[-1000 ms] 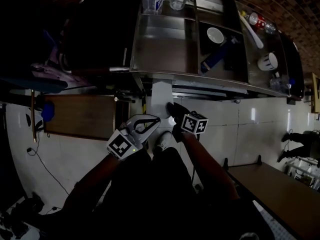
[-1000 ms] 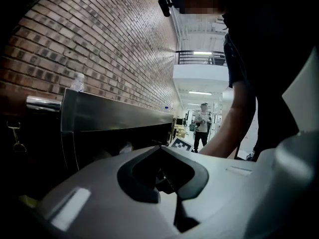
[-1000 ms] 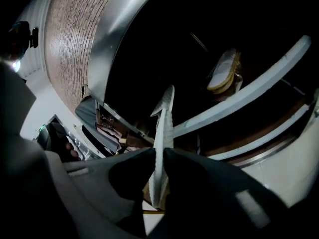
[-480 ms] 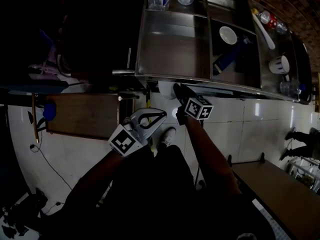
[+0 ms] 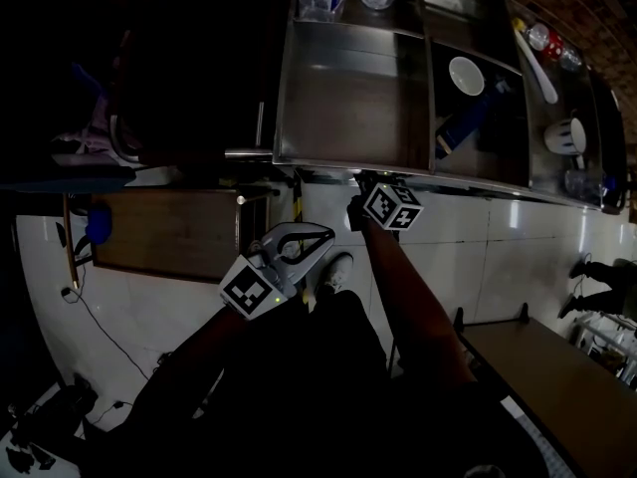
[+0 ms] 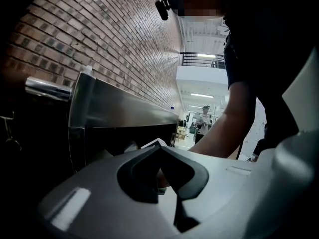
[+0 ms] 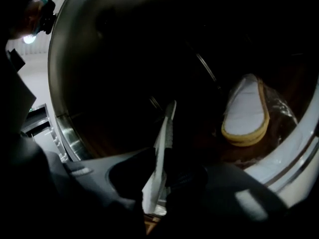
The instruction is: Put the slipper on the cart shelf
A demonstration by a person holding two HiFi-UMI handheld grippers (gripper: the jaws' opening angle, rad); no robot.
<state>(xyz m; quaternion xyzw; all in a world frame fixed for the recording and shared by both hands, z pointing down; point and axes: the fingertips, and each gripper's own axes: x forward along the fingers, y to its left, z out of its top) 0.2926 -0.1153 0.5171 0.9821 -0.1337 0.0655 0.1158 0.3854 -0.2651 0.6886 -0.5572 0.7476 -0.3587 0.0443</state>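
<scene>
While the right gripper point(image 7: 160, 159) pinches a thin white slipper point(image 7: 167, 128) edge-on inside the steel cart's dark lower shelf point(image 7: 64, 126), near a tan-edged white slipper point(image 7: 245, 111) lying there, the left gripper point(image 6: 159, 149) hangs closed and empty.

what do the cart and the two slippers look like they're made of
Silver cart: looks like brushed stainless steel, from its grey sheen and reflections. Thin white slipper in the right hand-held gripper: probably soft foam or fabric, with a dotted sole. White slipper with tan edge lying in the cart: similar, tan rim perhaps woven; hard to tell.
</scene>
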